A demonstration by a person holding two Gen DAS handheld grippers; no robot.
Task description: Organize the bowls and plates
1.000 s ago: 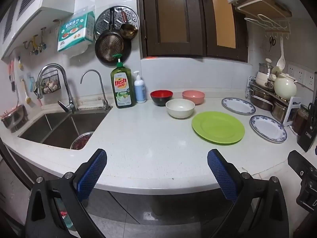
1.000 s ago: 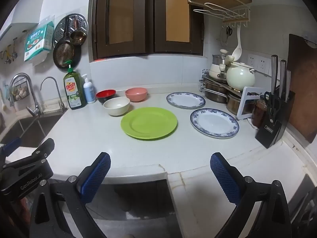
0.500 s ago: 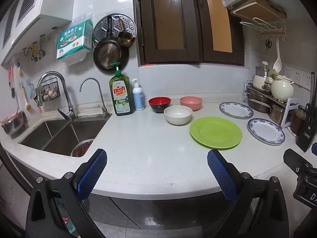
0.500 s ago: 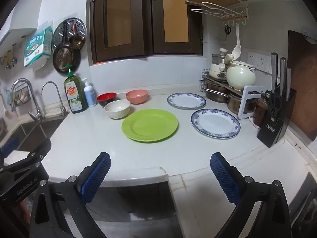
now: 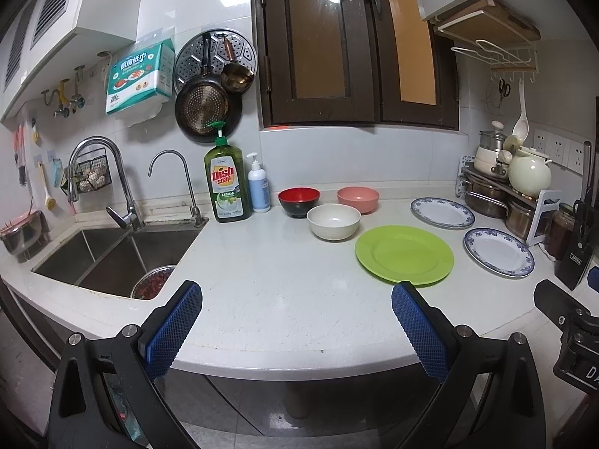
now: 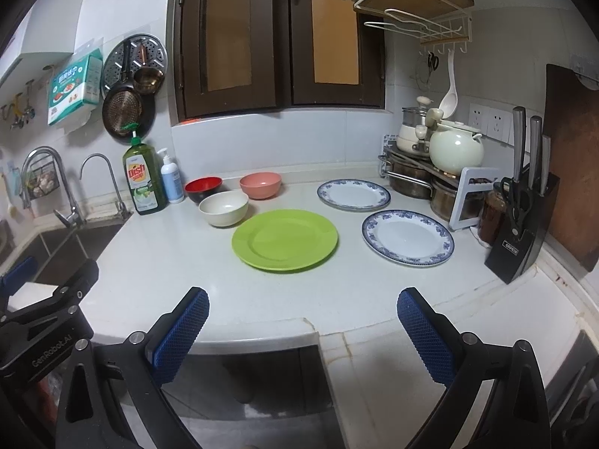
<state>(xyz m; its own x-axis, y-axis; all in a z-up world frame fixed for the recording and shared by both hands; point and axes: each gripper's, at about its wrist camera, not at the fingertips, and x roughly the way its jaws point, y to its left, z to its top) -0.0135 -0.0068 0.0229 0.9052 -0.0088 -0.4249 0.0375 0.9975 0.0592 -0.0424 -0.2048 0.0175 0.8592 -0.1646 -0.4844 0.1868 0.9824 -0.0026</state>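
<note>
Both grippers, left gripper [image 5: 295,321] and right gripper [image 6: 303,323], gape empty; bottle [image 5: 227,183] reads "Dish soap", possibly "LEMON".

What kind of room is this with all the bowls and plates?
Most likely a home kitchen. There is a steel sink with a curved tap, a green bottle of dish soap, and metal pans hanging on the tiled wall above the white counter.

The left tongs [image 5: 295,323] stand wide apart and empty over the tabletop [image 5: 262,280] edge. Beyond lie a green plate [image 5: 404,254], a cream bowl [image 5: 333,221] and two blue-rimmed plates [image 5: 498,251].
</note>
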